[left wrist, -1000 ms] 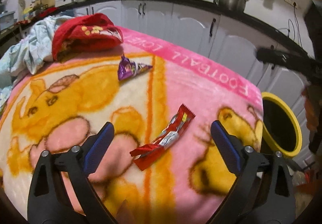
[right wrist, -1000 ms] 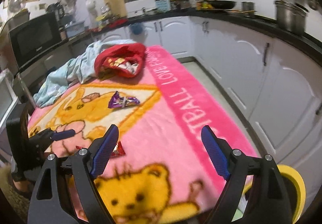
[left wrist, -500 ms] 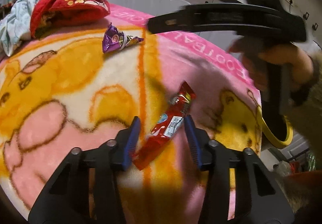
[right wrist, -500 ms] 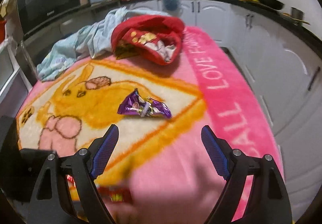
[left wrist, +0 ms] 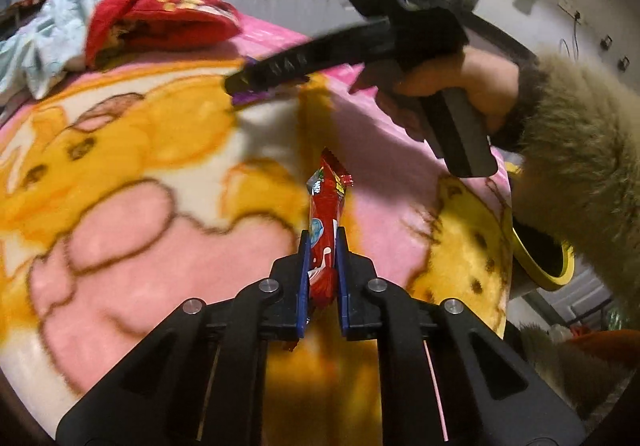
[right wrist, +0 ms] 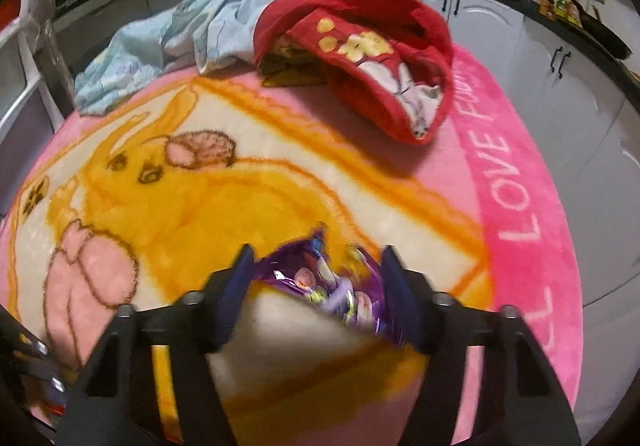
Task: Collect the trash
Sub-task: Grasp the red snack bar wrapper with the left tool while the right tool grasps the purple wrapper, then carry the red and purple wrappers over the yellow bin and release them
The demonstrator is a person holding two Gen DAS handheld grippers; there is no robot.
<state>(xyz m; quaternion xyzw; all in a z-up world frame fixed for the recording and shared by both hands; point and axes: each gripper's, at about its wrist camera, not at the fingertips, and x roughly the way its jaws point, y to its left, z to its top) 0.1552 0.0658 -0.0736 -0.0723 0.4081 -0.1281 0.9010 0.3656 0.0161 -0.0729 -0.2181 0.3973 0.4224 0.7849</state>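
- The pink and yellow blanket (left wrist: 132,213) covers the whole work surface; a red cloth (right wrist: 360,57) and a pale blue cloth (right wrist: 168,29) lie at its far edge, well apart from both tools.
- The yellow-rimmed bin (left wrist: 548,266) stands off the right edge of the blanket, to the right of the left gripper (left wrist: 322,246). By judgement, the coming move turns on this: the trash must travel to the right, over the edge.
- The left gripper is clenched on the red wrapper (left wrist: 326,213). The long axis of the wrapper runs along the fingers, pointing far; the near half sits between the blue pads and the far half sticks out free, with a crimped end.
- The right gripper (right wrist: 316,278) is farther out on the blanket, on the far side of the left one. The purple wrapper (right wrist: 328,282) lies between its fingers, crumpled and shiny, its long axis across the jaws. The fingers stand wide, near both ends; the picture is blurred, so whether they already press it cannot be told.
- The left gripper looks nearer to the bin.
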